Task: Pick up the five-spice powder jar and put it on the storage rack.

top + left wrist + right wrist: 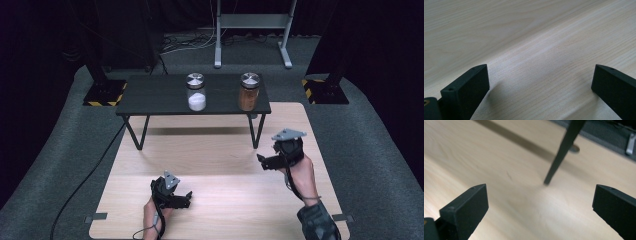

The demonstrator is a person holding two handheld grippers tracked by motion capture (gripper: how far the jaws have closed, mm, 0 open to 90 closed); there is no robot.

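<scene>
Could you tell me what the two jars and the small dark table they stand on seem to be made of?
Left jar: clear glass, apparently, since white powder shows through; its lid looks like shiny brushed metal. Right jar: the same look, with brown powder inside. Small table: a matte black top, perhaps painted wood or laminate, on thin black legs, likely metal.

High view overhead, facing forward; both tongs views close, low over the shared wooden board (220,165).

A pale wooden board (220,150) lies on the grey carpet. On its far half stands a small black table (165,97) on thin slanted legs. Two steel-lidded jars stand near the table's front edge: one with white powder (196,92) at the middle, one with brown powder (248,91) near the right corner.
</scene>
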